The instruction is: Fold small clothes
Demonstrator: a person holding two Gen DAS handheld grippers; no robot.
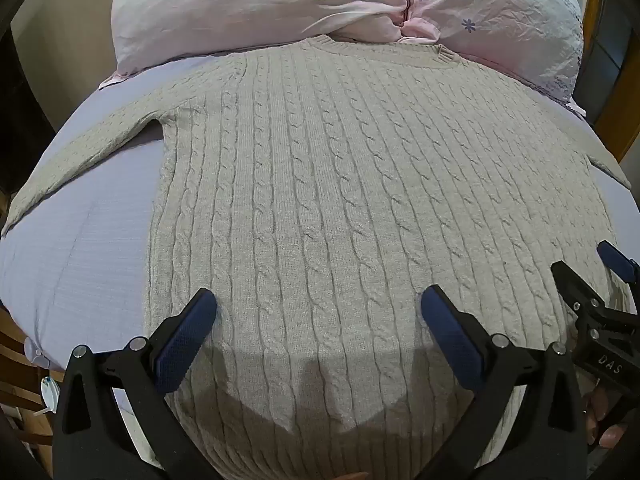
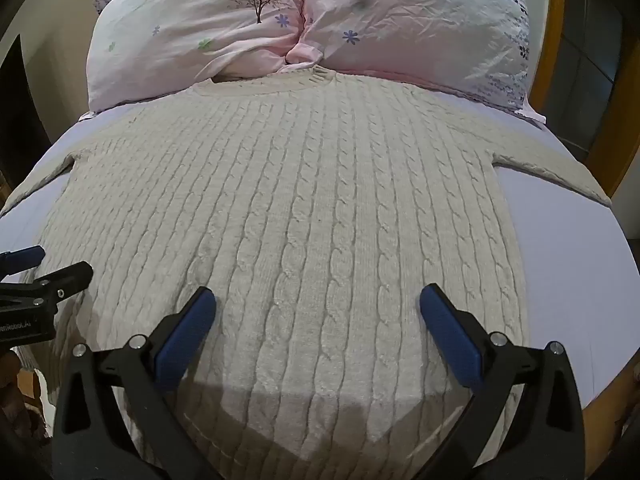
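A beige cable-knit sweater lies flat on the bed, neck toward the pillows, both sleeves spread out to the sides. It fills the right wrist view too. My left gripper is open and empty, hovering above the sweater's lower part. My right gripper is open and empty, above the hem area further right. The right gripper also shows at the right edge of the left wrist view; the left gripper shows at the left edge of the right wrist view.
A lilac bedsheet covers the bed. Two pink floral pillows lie at the head, touching the sweater's collar. A wooden bed frame runs along the right side, and wooden furniture stands low on the left.
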